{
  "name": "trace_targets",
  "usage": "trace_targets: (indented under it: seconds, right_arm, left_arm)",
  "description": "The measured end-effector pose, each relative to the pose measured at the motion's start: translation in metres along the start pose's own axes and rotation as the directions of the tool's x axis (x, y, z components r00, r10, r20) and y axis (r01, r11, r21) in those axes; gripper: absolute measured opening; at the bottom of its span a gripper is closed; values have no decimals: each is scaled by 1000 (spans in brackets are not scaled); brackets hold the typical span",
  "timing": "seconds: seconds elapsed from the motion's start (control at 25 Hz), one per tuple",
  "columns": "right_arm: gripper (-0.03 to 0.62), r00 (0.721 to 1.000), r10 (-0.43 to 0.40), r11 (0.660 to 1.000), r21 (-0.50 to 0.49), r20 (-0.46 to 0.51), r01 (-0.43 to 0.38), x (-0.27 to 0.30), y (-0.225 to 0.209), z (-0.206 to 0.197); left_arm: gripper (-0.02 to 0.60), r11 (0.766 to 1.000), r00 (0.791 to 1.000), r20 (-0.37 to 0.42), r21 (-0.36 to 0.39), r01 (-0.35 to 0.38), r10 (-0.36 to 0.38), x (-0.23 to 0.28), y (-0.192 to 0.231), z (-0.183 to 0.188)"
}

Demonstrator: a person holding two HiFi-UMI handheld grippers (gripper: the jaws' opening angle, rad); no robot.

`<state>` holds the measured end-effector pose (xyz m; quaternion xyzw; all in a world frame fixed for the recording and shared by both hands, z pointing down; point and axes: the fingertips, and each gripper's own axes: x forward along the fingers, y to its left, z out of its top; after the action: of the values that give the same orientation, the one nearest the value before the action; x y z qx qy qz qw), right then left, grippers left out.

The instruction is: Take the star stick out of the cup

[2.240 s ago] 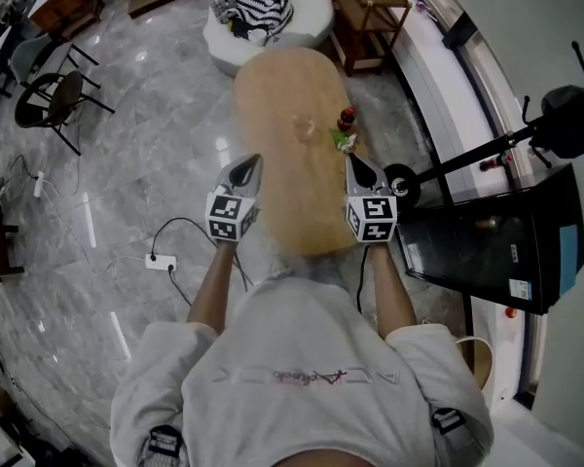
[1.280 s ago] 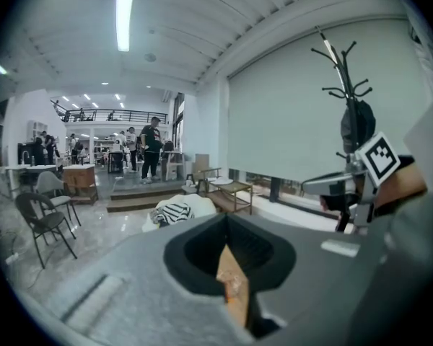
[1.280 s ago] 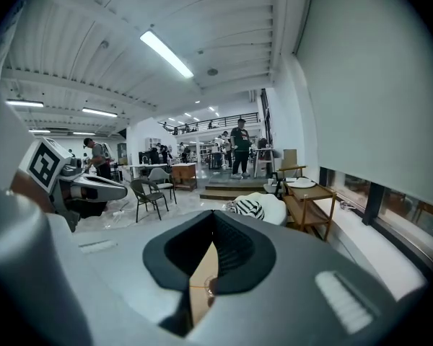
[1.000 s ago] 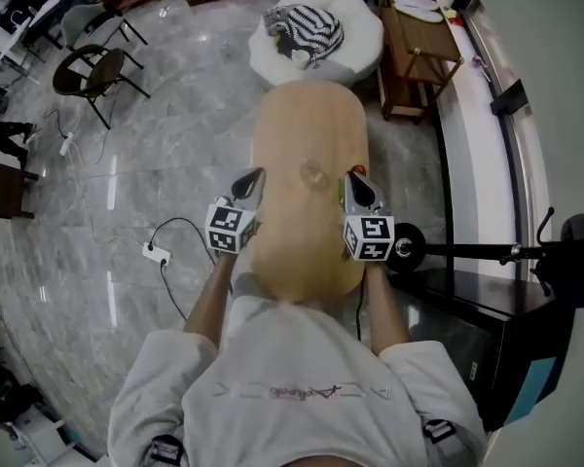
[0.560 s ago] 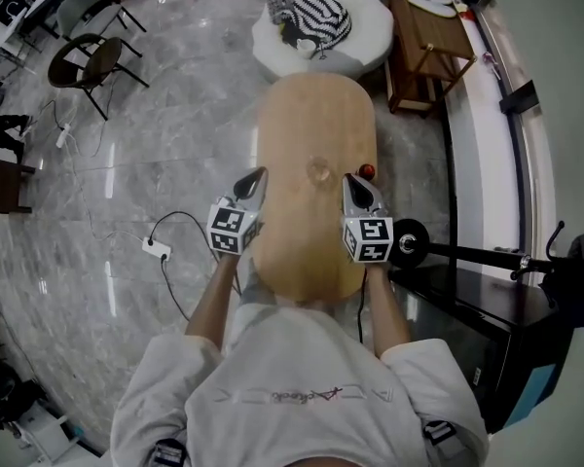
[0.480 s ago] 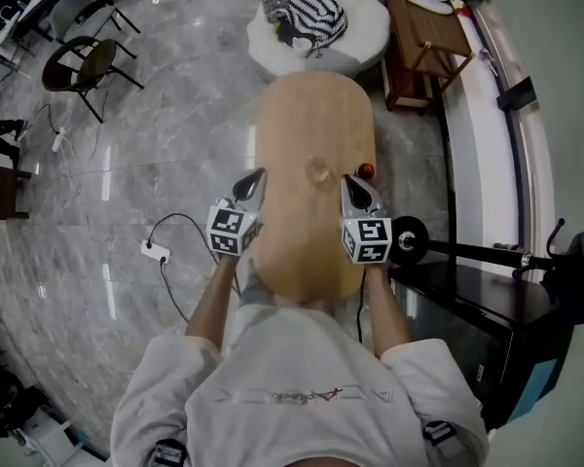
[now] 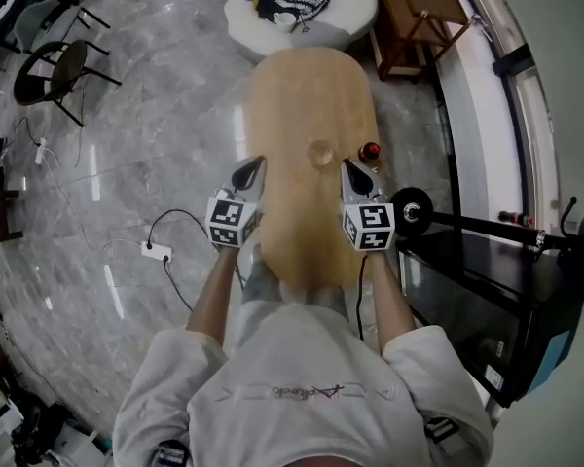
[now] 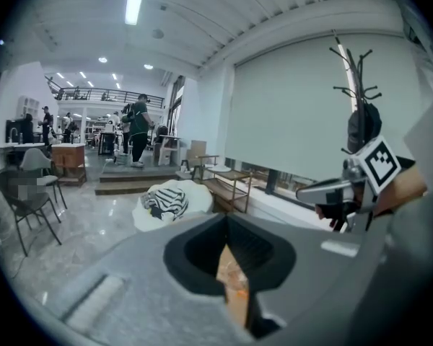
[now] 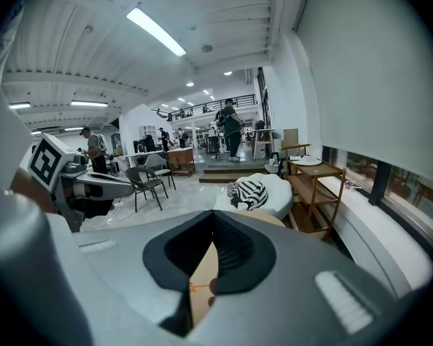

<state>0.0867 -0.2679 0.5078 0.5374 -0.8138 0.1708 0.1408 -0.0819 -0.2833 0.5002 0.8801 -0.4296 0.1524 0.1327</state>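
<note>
A small clear cup (image 7: pixel 321 152) stands in the middle of the oval wooden table (image 7: pixel 307 86), with a small red object (image 7: pixel 370 150) just to its right. I cannot make out a star stick at this size. My left gripper (image 7: pixel 254 161) hovers over the table's left edge, short of the cup, jaws shut and empty. My right gripper (image 7: pixel 349 164) is near the right edge, just short of the red object, also shut on nothing. In the left gripper view the jaws (image 8: pixel 227 217) meet over a sliver of table; the right gripper view (image 9: pixel 213 213) shows the same.
A white round pouf with a striped cloth (image 7: pixel 302 3) sits beyond the table's far end, beside a wooden shelf stand (image 7: pixel 409 13). A black stand with a wheel (image 7: pixel 412 207) and a dark cabinet (image 7: pixel 477 295) are to the right. A power strip and cable (image 7: pixel 156 251) lie on the marble floor at the left.
The head view has tilted, so the table sits higher in the picture. Both grippers stay side by side over the near end, still shut. The red object now shows clear of the right gripper.
</note>
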Motion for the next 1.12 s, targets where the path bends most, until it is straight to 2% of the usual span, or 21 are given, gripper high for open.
trace_targets:
  seconds: [0.36, 1.12]
  right_arm:
    - [3, 999, -5, 999, 43, -38, 6, 26, -6, -41]
    - [3, 982, 21, 994, 110, -186, -1, 70, -20, -204]
  left_arm:
    - [3, 1000, 999, -36, -28, 12, -13, 23, 8, -45]
    - [3, 994, 991, -130, -107, 3, -17, 77, 16, -188]
